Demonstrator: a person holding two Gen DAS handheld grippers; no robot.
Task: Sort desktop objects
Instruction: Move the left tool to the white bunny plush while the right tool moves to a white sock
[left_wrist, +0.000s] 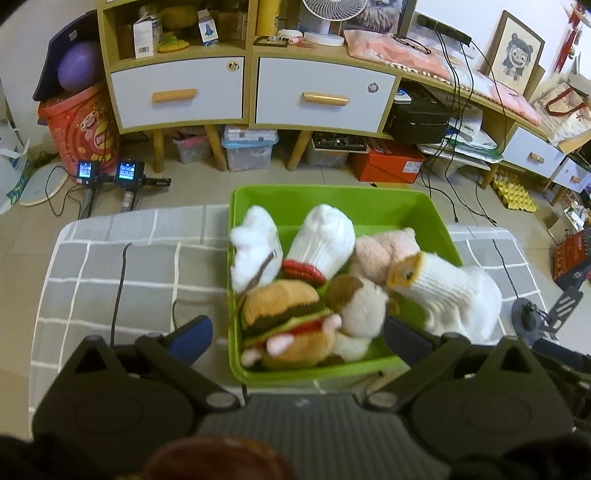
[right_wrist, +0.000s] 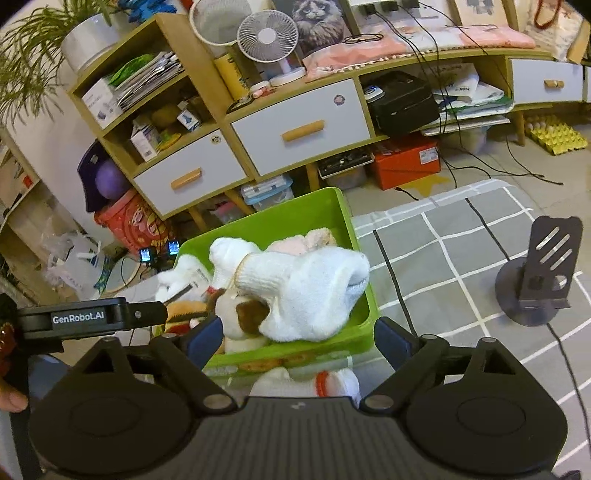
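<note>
A green bin (left_wrist: 332, 199) stands on the grey checked tablecloth and holds soft things: a burger plush (left_wrist: 284, 314), a brown-and-cream plush dog (left_wrist: 358, 306), a pink plush (left_wrist: 380, 247), a white sock with a red band (left_wrist: 325, 240) and a white glove (left_wrist: 255, 247). A white glove with a yellow cuff (left_wrist: 443, 291) lies over the bin's right rim; it also shows in the right wrist view (right_wrist: 303, 291). My left gripper (left_wrist: 295, 332) is open over the bin's near end. My right gripper (right_wrist: 299, 339) is open at the bin's near rim (right_wrist: 295, 350). Another red-banded white sock (right_wrist: 314, 380) lies just below it.
A black phone stand (right_wrist: 539, 280) stands on the table to the right of the bin. Black cables (right_wrist: 391, 273) cross the cloth. The left gripper's body (right_wrist: 88, 317) reaches in at the left of the right wrist view. A wooden cabinet (left_wrist: 255, 85) stands beyond the table.
</note>
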